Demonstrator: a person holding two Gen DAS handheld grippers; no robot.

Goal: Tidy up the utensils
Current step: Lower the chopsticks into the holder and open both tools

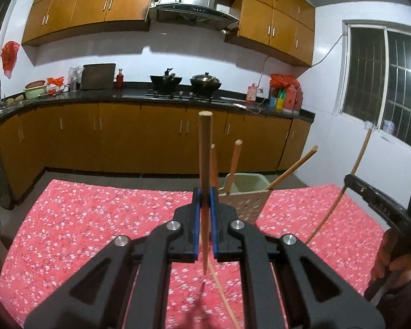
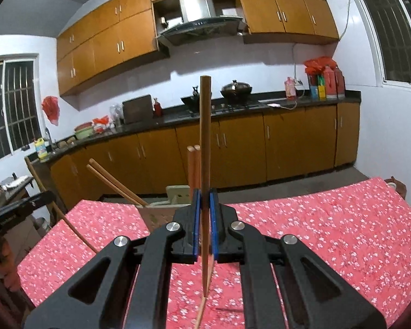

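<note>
My left gripper (image 1: 204, 200) is shut on a wooden chopstick (image 1: 205, 150) that stands upright between its blue pads, above the red floral tablecloth (image 1: 82, 219). Just beyond it to the right, a pale perforated utensil holder (image 1: 243, 203) has several chopsticks leaning in it. At the far right, my right gripper (image 1: 349, 179) holds a slanted chopstick (image 1: 353, 170). In the right wrist view, my right gripper (image 2: 204, 200) is shut on an upright chopstick (image 2: 205, 137), with the holder (image 2: 178, 192) partly hidden behind it. My left gripper (image 2: 48, 196) shows at the left edge. A loose chopstick (image 1: 224, 296) lies on the cloth.
A person's hand (image 1: 391, 263) grips the right tool's handle. Beyond the table run a dark counter (image 1: 123, 96) with two woks (image 1: 205, 83), bottles and bowls, and wooden cabinets (image 1: 150, 137) below. A barred window (image 1: 383, 82) is on the right wall.
</note>
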